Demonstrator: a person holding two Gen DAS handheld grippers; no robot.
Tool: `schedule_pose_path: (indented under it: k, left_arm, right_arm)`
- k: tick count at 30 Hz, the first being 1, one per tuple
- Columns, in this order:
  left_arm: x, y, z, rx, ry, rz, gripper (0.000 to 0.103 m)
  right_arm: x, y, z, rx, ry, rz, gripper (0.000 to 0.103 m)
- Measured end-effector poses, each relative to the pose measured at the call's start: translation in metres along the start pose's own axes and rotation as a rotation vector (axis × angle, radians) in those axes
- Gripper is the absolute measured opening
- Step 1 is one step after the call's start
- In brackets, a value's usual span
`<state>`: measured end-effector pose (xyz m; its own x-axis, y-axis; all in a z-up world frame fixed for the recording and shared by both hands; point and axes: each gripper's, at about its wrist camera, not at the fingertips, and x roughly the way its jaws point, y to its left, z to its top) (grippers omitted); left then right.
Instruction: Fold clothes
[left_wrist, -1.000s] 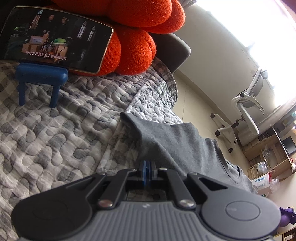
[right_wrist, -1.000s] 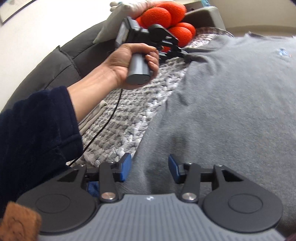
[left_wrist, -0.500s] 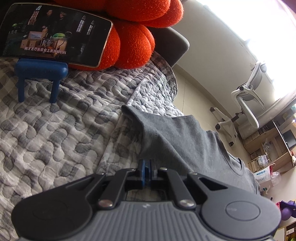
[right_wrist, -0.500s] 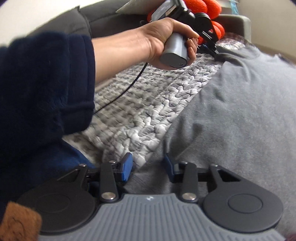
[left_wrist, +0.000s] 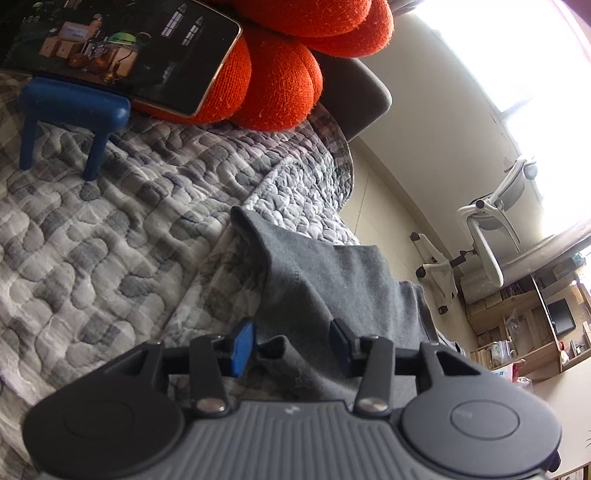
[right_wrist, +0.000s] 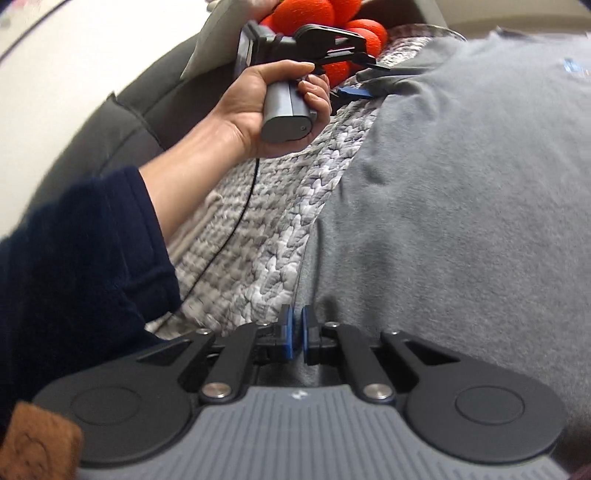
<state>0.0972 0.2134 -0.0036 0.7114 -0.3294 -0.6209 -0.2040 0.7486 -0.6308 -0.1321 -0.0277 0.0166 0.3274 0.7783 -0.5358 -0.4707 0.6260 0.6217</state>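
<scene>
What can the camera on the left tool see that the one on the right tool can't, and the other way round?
Only the left wrist view shows the phone on its blue stand, the office chair, and the left tool opening, a fold of shirt between its pads.

Only the right wrist view shows the person's hand gripping the left tool's handle, the dark sleeve, and the right tool shut on the shirt's edge.

Both show the grey shirt, the quilted cover and the orange cushion.

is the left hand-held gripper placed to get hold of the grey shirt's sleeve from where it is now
Probably yes: the left hand-held gripper has its jaws opening with a fold of the grey shirt between them, nothing blocking.
</scene>
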Motion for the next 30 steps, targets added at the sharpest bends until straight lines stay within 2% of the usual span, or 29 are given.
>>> schedule_pose_path:
  k: [2, 3, 4, 7, 12, 16, 19, 25, 30]
  left_arm:
    - [0.002, -0.008, -0.002, 0.020, -0.018, 0.004, 0.038]
    - [0.002, -0.011, -0.002, 0.035, -0.025, 0.007, 0.019]
    - [0.003, -0.015, -0.003, 0.049, -0.032, 0.010, 0.005]
    - [-0.003, -0.027, -0.002, 0.075, -0.082, -0.007, 0.005]
    - [-0.018, -0.074, -0.009, 0.216, -0.191, -0.052, 0.003]
    - [-0.023, -0.105, -0.020, 0.265, -0.226, -0.106, 0.003]
    - [-0.022, -0.123, -0.029, 0.294, -0.235, -0.131, 0.002]
    - [-0.004, -0.141, -0.042, 0.315, -0.193, -0.143, 0.002]
    - [0.000, -0.148, -0.046, 0.306, -0.178, -0.170, 0.002]
  right_arm:
    - [-0.002, -0.002, 0.000, 0.032, -0.005, 0.022, 0.005]
    - [-0.002, -0.003, 0.000, 0.046, -0.007, 0.032, 0.005]
    - [-0.003, -0.004, 0.000, 0.061, -0.009, 0.042, 0.005]
    - [-0.011, -0.011, -0.001, 0.112, -0.027, 0.060, 0.005]
    - [-0.035, -0.027, -0.004, 0.222, -0.085, 0.098, 0.006]
    - [-0.048, -0.038, -0.007, 0.277, -0.109, 0.089, 0.006]
    - [-0.060, -0.045, -0.010, 0.311, -0.133, 0.095, 0.007]
    - [-0.075, -0.055, -0.016, 0.336, -0.167, 0.068, 0.007]
    - [-0.079, -0.065, -0.015, 0.332, -0.150, 0.044, 0.009]
